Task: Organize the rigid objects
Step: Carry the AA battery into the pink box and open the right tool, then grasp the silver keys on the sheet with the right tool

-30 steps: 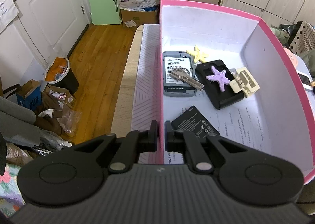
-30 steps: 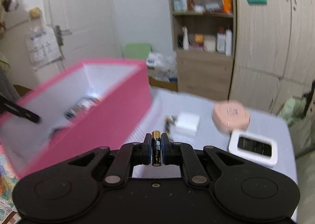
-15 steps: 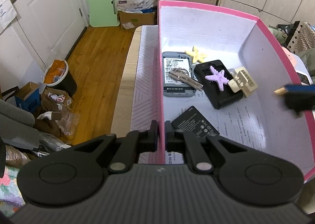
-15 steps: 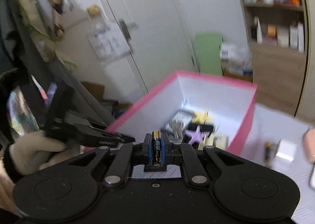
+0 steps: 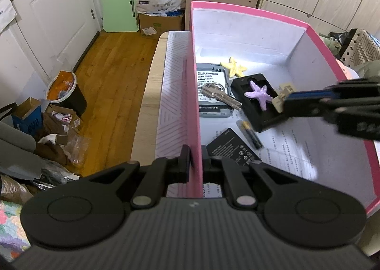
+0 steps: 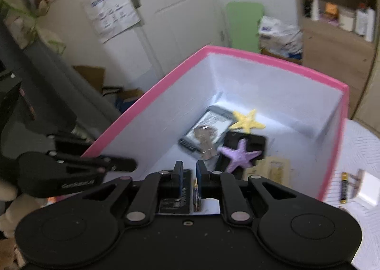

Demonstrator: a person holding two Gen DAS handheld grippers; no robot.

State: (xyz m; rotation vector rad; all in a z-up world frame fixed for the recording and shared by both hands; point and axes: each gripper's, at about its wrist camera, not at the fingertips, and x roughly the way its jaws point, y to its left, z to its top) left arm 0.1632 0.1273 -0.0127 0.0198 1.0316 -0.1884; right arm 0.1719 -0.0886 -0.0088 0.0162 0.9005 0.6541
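Near the lower middle of the frame, the left gripper (image 5: pixel 195 159) clamps the pink box (image 5: pixel 193 85) wall. Above it, the right gripper (image 6: pixel 189 170) jaws have just opened; the battery (image 5: pixel 249 134) lies inside, mid-frame.

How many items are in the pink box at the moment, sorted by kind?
In the pink box:
Starfish: 2, a yellow starfish and a purple starfish
Batteries: 2, a flat black battery and a cylindrical battery
Bunch of keys: 1
Grey device: 1
Black cradle: 1
Beige plastic piece: 1
Total: 8
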